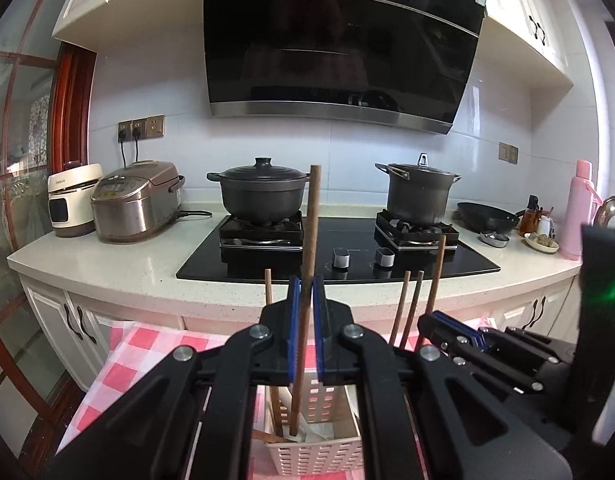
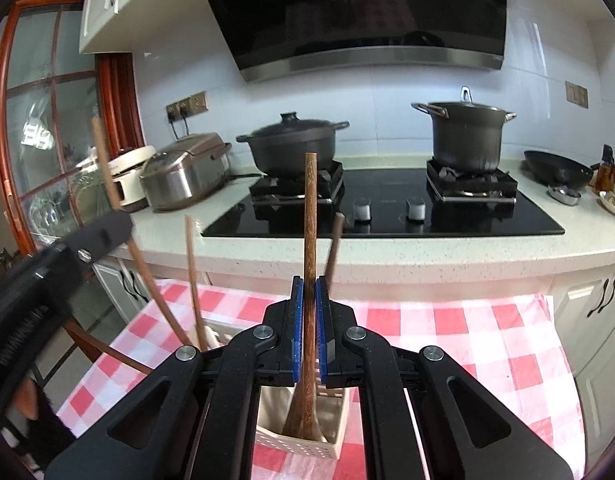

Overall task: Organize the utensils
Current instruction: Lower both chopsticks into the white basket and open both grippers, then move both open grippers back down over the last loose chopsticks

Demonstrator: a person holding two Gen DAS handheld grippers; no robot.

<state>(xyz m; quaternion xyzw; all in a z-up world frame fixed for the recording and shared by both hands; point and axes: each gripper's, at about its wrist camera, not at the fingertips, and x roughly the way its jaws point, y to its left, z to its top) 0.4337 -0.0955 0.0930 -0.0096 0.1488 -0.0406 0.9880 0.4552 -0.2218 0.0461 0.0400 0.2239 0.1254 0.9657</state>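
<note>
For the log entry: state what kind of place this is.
A home kitchen, most likely. A gas hob with two pots sits under a black range hood, a rice cooker stands on the counter, and white cabinets line the wall above and below.

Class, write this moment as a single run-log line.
left hand-held gripper: shut on wooden stick | right hand-held gripper: shut on wooden spoon | both utensils in white slotted basket

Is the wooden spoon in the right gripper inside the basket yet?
Yes: the wooden spoon stands upright, bowl down inside the basket, right gripper clamping its handle.
</note>
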